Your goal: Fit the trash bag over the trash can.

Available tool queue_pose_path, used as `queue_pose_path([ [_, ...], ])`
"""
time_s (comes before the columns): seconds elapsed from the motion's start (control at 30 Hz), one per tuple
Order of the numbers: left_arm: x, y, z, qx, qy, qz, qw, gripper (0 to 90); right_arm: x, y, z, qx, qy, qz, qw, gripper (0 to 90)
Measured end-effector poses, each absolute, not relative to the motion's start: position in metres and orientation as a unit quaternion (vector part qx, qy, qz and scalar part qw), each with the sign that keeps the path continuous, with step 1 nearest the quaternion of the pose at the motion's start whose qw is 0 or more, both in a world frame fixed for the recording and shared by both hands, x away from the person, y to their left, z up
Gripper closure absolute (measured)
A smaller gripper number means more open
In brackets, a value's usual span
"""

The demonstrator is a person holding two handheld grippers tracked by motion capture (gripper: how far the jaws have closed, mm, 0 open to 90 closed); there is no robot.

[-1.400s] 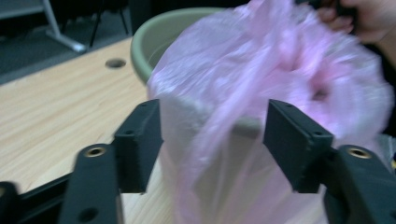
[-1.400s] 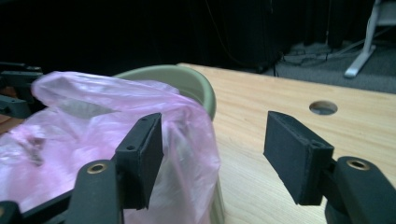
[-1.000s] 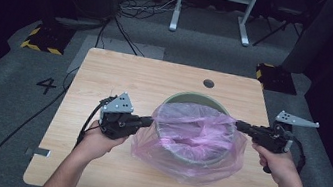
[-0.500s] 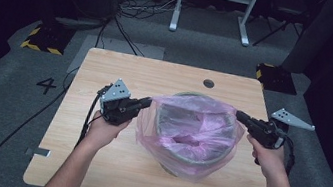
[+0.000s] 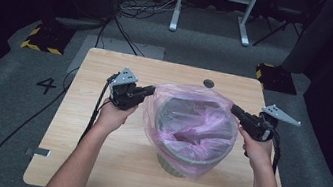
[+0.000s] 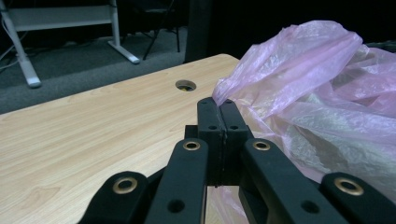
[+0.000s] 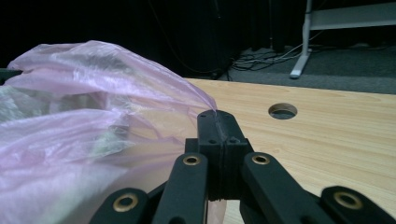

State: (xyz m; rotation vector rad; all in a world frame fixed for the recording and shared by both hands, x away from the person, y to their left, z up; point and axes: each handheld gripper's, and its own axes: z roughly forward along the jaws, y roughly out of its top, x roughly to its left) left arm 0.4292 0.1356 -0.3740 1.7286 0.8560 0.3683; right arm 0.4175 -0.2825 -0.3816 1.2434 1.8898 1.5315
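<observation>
A thin pink plastic bag (image 5: 195, 123) is stretched over a round grey bin (image 5: 178, 164) standing mid-table. My left gripper (image 5: 151, 90) is shut on the bag's left edge, and my right gripper (image 5: 234, 109) is shut on its right edge. The bag's mouth is pulled wide between them, over the bin's rim. In the left gripper view the closed jaws of the left gripper (image 6: 221, 103) pinch a corner of the pink film (image 6: 299, 79). In the right gripper view the right gripper (image 7: 216, 114) nips the film (image 7: 93, 93) the same way.
The wooden table (image 5: 92, 163) has a round cable hole (image 5: 208, 83) behind the bin. A black cable (image 5: 95, 112) trails from the left gripper off the table's left side. Grey carpet, a white desk frame (image 5: 214, 0) and cables lie beyond.
Both grippers have moved away from the person toward the back of the table, carrying the bag's edges. The bag now covers the bin's rim more fully and hangs further down its sides.
</observation>
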Motion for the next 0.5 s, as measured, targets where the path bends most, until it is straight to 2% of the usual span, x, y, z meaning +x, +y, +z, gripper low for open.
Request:
queue_pose_path([
  [0.1, 0.434, 0.135, -0.375, 0.744, 0.343, 0.142, 0.555, 89.8, 0.419, -0.281, -0.385, 0.441, 0.682, 0.550, 0.195, 90.0],
  [0.23, 0.442, 0.141, -0.378, 0.755, 0.302, 0.082, 0.576, 89.9, 0.423, -0.283, -0.389, 0.428, 0.689, 0.556, 0.181, 90.0],
  [0.5, 0.458, 0.152, -0.386, 0.757, 0.285, 0.019, 0.588, 89.9, 0.432, -0.294, -0.399, 0.407, 0.691, 0.583, 0.130, 90.0],
])
